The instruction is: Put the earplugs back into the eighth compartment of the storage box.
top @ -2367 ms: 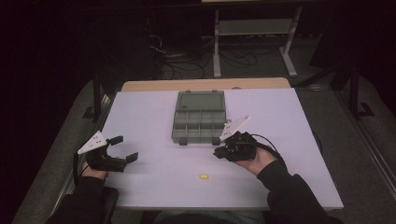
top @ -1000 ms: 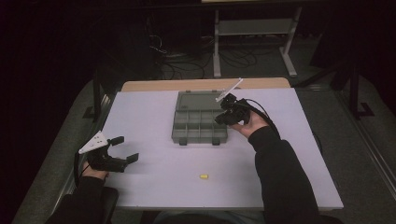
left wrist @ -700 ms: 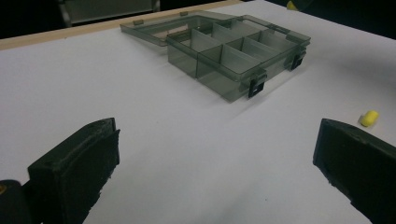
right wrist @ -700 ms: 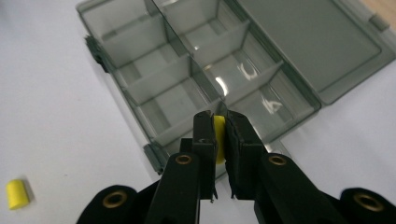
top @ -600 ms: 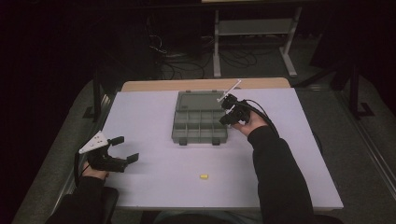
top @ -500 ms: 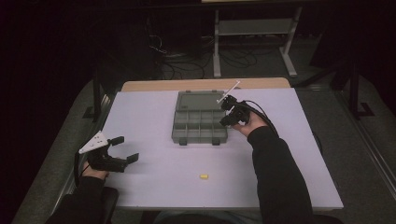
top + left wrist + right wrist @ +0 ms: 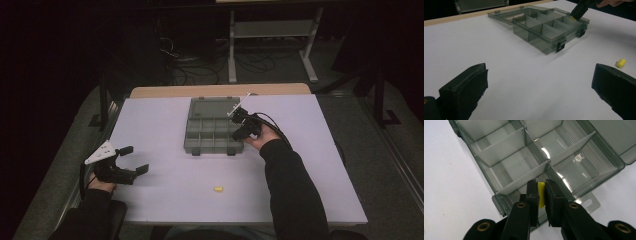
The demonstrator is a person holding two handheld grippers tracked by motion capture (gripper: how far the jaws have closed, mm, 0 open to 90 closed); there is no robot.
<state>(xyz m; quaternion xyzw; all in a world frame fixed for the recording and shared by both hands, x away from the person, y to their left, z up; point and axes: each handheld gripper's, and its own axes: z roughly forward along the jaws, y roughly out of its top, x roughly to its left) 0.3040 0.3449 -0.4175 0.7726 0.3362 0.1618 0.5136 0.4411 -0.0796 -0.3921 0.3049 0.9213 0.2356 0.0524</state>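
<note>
No legible text, label or number anywhere.

Hidden and cut-off parts at the organiser box

The yellow piece sits pinched between the right gripper jaws, which cover all but a narrow strip, so its shape cannot be told. The box runs off the right gripper view's top edge. In the high view, a second yellow piece is too small to identify.
</note>
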